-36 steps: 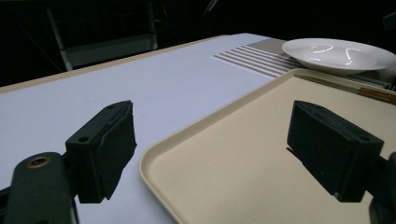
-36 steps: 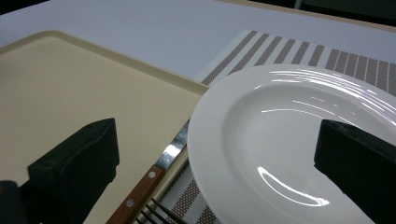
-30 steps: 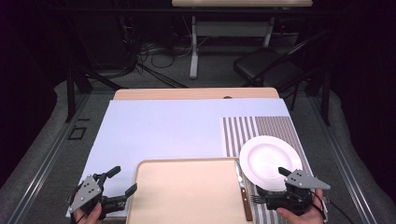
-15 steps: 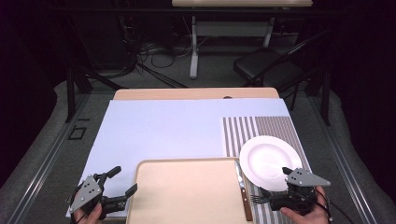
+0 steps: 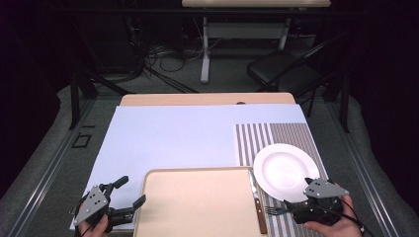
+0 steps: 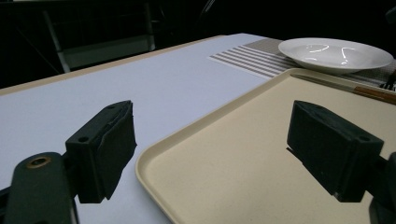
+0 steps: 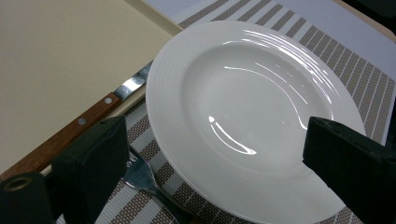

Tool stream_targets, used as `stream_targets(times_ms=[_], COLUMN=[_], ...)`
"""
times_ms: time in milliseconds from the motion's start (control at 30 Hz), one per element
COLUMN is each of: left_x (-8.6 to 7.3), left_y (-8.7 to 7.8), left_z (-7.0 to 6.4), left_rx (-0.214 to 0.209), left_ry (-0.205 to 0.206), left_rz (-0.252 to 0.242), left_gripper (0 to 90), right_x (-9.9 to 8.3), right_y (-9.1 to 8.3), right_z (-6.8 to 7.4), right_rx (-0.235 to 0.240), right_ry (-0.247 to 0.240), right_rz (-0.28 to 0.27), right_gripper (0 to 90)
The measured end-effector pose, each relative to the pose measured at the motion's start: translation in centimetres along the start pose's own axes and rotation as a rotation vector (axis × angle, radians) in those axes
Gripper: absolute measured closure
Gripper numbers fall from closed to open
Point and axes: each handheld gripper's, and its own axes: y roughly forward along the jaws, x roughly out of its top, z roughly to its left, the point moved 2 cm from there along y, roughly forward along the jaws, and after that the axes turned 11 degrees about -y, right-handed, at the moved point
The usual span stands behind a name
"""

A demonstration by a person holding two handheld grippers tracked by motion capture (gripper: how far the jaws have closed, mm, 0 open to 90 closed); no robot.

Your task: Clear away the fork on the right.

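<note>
A white plate (image 5: 284, 170) sits on a striped placemat (image 5: 276, 136) at the right. My right gripper (image 5: 298, 196) hovers at the plate's near rim, open, with the plate (image 7: 243, 102) showing between its jaws. A fork (image 7: 140, 179) lies on the placemat by the jaw on the left of the right gripper view, and it is also in the high view (image 5: 273, 211). A wooden-handled knife (image 5: 257, 202) lies along the right edge of a beige tray (image 5: 197, 202). My left gripper (image 5: 129, 191) is open and empty at the tray's near left corner (image 6: 154, 163).
A pale blue mat (image 5: 173, 138) covers most of the wooden table (image 5: 207, 98). A black chair (image 5: 281, 71) and table legs stand beyond the far edge. Both hands sit at the table's front edge.
My right gripper has drifted slightly to the right near the plate's front rim. The left gripper, tray, knife and plate have not moved.
</note>
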Motion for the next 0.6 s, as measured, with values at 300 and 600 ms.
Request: stream_targets(times_ms=[300, 600], left_x=[-0.01, -0.03], left_y=[0.06, 0.14], left_z=[-0.04, -0.08], left_rx=[0.0, -0.005], left_ry=[0.0, 0.001], left_rz=[0.002, 0.003], left_gripper=[15.7, 15.7], right_x=[-0.03, 0.01], right_y=[0.13, 0.48], right_z=[-0.43, -0.36], right_rx=[0.038, 0.044], right_ry=[-0.032, -0.158], right_rz=[0.028, 0.113], right_gripper=[14.2, 22.8])
